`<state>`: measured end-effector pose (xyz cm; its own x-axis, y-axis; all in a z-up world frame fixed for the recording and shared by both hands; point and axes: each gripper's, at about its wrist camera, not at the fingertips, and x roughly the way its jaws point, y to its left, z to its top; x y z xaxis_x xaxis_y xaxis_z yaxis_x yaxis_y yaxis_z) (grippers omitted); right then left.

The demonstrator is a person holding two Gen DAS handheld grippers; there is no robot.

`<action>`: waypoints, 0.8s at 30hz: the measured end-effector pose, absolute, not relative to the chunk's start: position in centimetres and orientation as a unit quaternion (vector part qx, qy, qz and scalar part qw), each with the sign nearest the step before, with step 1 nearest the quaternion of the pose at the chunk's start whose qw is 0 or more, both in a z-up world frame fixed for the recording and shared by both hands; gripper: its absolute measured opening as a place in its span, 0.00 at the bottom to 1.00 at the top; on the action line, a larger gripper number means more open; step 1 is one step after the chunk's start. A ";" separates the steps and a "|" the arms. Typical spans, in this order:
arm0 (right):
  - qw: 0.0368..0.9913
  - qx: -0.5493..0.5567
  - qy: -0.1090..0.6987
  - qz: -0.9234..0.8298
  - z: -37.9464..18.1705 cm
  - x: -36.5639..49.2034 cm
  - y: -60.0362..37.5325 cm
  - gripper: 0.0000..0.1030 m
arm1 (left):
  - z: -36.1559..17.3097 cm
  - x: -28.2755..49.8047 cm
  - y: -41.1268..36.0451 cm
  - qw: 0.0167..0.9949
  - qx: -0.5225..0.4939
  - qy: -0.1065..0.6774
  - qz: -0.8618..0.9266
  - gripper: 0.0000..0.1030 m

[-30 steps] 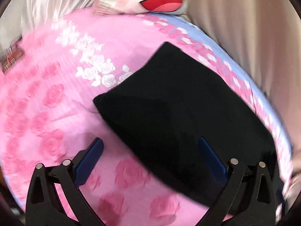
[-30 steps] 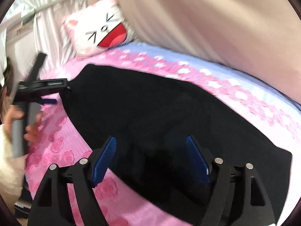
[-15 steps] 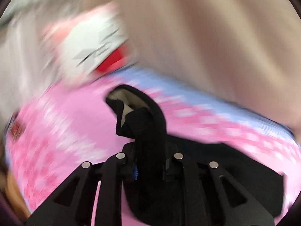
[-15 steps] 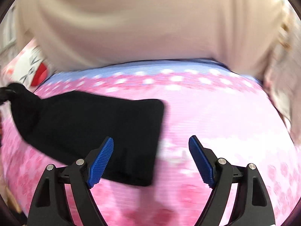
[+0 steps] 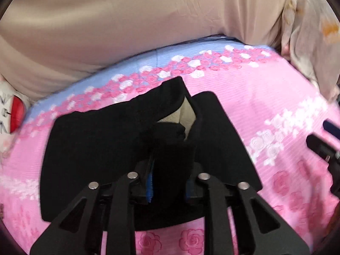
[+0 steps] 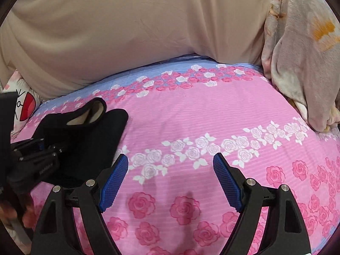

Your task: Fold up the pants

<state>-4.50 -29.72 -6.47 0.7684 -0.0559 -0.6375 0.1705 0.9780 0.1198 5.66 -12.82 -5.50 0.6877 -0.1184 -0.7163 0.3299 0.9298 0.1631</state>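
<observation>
The left tongs (image 5: 169, 186) are clamped on a bunched edge of the black pants (image 5: 89, 148), the cloth rising between their blue pads and hiding the tips. Beyond that grip the pants lie folded on the pink rose-print bed (image 5: 276, 110), spread to both sides of the left tongs. Straight ahead of the grip a flap stands up and shows a pale lining, so the layer held is lifted off the layers under it. The right tongs (image 6: 170, 178) stand wide and hold nothing; bare bedsheet lies between their pads. From them the pants (image 6: 91, 140) lie off to the left and a little ahead, with the left tongs (image 6: 40, 148) between them and most of the cloth. The stack's longer side seems to run left to right across the left tongs' view, so the held edge would carry forward or back across that line. The left tongs are plainly the nearer, being already on the cloth; the right would have to swing left to reach the near corner by its left pad. A cat-face pillow (image 6: 24, 106) lies beyond the pants, against the beige curtain (image 6: 138, 31).
</observation>
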 end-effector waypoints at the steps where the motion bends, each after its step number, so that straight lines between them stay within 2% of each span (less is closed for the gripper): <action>1: 0.936 0.084 0.337 -0.057 -6.5 -4.4 -29.6 0.78 | -4.8 5.0 -12.6 0.907 0.129 0.375 -0.143 0.59; 2: 0.936 0.085 0.338 -0.049 -6.4 -4.0 -29.5 0.78 | -4.1 4.4 -12.3 0.908 0.113 0.371 -0.160 0.73; 3: 0.937 0.084 0.336 -0.039 -6.2 -3.7 -29.3 0.78 | -3.3 3.9 -11.8 0.911 0.105 0.362 -0.166 0.94; 6: 0.940 0.089 0.330 0.014 -4.9 -2.0 -27.6 0.78 | 0.7 1.2 -9.8 0.942 0.105 0.280 -0.152 0.96; 8: 0.935 0.102 0.335 0.059 -4.3 -0.8 -26.3 0.80 | 2.0 1.1 -8.6 0.950 0.122 0.264 -0.111 0.96; 9: 0.929 0.107 0.341 0.092 -4.3 0.2 -24.9 0.82 | 2.4 1.4 -7.5 0.952 0.125 0.264 -0.088 0.96; 16: 0.899 0.078 0.403 0.153 -6.6 4.7 -17.8 0.82 | 0.8 5.0 1.8 0.943 0.078 0.323 0.037 0.96; 17: 0.895 0.077 0.411 0.156 -7.2 5.2 -17.1 0.80 | 0.4 5.4 3.3 0.939 0.069 0.332 0.053 0.96; 18: 0.893 0.075 0.415 0.155 -7.8 5.5 -16.6 0.61 | -0.2 5.7 4.7 0.937 0.061 0.339 0.064 0.96; 20: 0.896 0.076 0.412 0.150 -8.1 5.7 -15.9 0.30 | -0.7 6.1 6.5 0.934 0.051 0.346 0.078 0.96; 21: 0.899 0.073 0.404 0.152 -7.6 5.5 -15.8 0.23 | -1.0 6.2 7.3 0.932 0.047 0.350 0.085 0.96; 23: 0.909 0.075 0.379 0.157 -5.7 4.5 -16.0 0.20 | -1.1 6.1 8.2 0.930 0.036 0.355 0.084 0.96; 24: 0.913 0.078 0.368 0.159 -4.5 3.9 -16.5 0.15 | -1.1 5.9 8.5 0.930 0.029 0.357 0.081 0.96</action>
<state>3.92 -16.54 -4.50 0.6791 0.3480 -0.6463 -0.2334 0.9371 0.2594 5.93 8.48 -1.10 0.7322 0.1707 -0.6594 -0.1289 0.9853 0.1119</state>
